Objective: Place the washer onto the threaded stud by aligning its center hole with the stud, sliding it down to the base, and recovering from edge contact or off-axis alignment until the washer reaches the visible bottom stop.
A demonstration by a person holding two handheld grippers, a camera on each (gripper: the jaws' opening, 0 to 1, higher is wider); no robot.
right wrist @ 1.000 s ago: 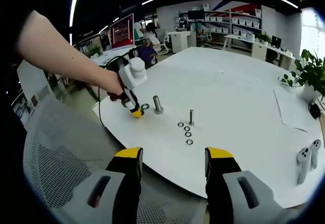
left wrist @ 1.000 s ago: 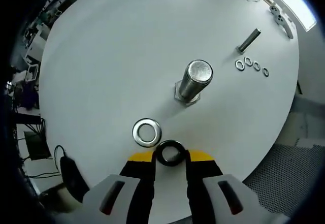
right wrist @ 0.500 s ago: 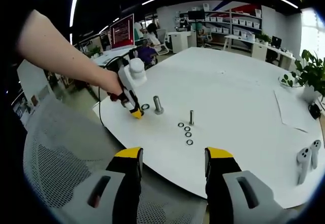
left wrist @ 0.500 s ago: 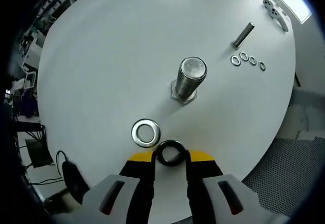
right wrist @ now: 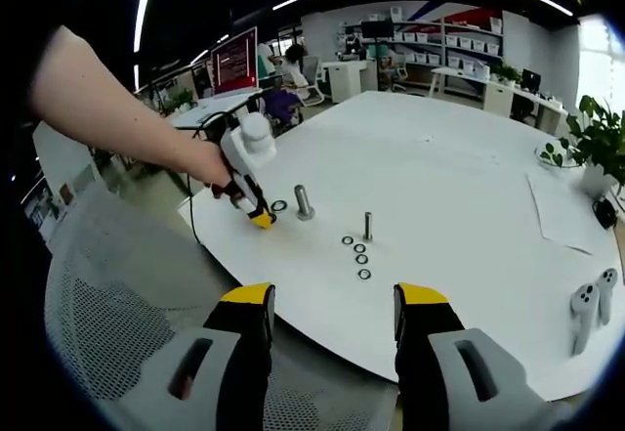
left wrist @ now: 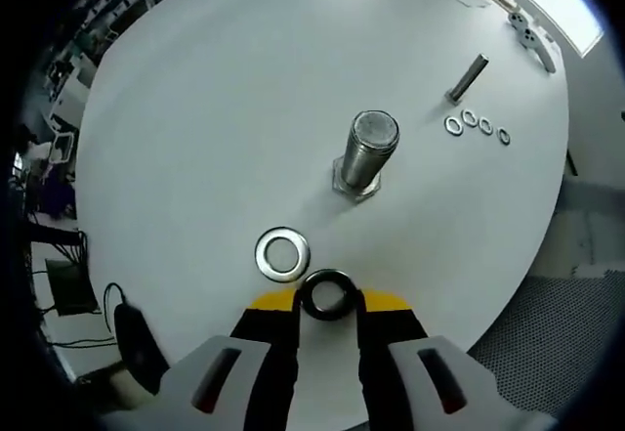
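the left gripper [left wrist: 328, 299] was clamped on a dark washer [left wrist: 327, 294], pinched edge-on between its two yellow-tipped jaws, the center hole open to the camera. ahead of the jaws and slightly right stood the threaded stud [left wrist: 367, 153], upright on its hex base on the white round table [left wrist: 195, 108]. just ahead-left of the jaw tips lay a loose silver washer [left wrist: 282, 253], flat on the table, near the held one but apart from it. farther out beyond the stud sat a row of small washers [left wrist: 478, 125] with a slim bolt [left wrist: 467, 78] next to them.

the right gripper [right wrist: 332, 316] hung back off the table edge, jaws spread wide with nothing between them, and from there the left gripper [right wrist: 256, 208] showed low beside the stud [right wrist: 303, 200].

the step in hand looked like carrying the washer over the stud top. to do it well, i'd judge the washer needs lifting above the stud's crown, turning level, then centering hole over the tip before lowering. if an edge catches the thread, back off and re-level rather than push. the loose silver washer should be left undisturbed.
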